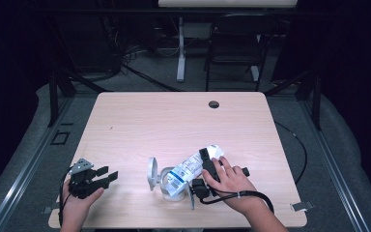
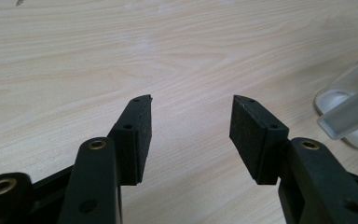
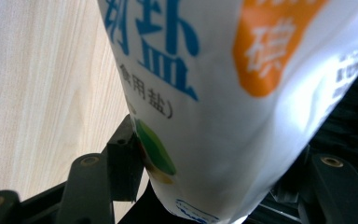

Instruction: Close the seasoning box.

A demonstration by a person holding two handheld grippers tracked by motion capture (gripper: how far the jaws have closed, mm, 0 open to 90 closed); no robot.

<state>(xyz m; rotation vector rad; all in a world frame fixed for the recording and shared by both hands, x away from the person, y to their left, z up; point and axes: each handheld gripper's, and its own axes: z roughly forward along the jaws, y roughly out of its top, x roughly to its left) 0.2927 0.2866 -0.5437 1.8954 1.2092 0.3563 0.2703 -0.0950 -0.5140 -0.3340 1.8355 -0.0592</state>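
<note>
A white salt bag (image 1: 193, 166) with blue and orange print lies tilted, its lower end at the mouth of a clear glass jar (image 1: 166, 187) whose hinged lid (image 1: 152, 173) stands open. My right gripper (image 1: 202, 170) is shut on the bag's upper half. In the right gripper view the bag (image 3: 205, 93) sits between the jaws of the right gripper (image 3: 214, 149), with the left pad (image 3: 126, 149) pressed on it. My left gripper (image 1: 107, 174) rests at the table's near left, open, nothing between its jaws. In the left gripper view the left gripper (image 2: 189, 116) faces bare wood, with the jar (image 2: 338, 95) at the right edge.
The light wooden table (image 1: 174, 116) has a round cable hole (image 1: 214, 104) near its far edge. Behind the table stand a dark chair (image 1: 236, 43) and a white desk leg (image 1: 180, 48). A black cable (image 1: 251, 195) trails from the right gripper.
</note>
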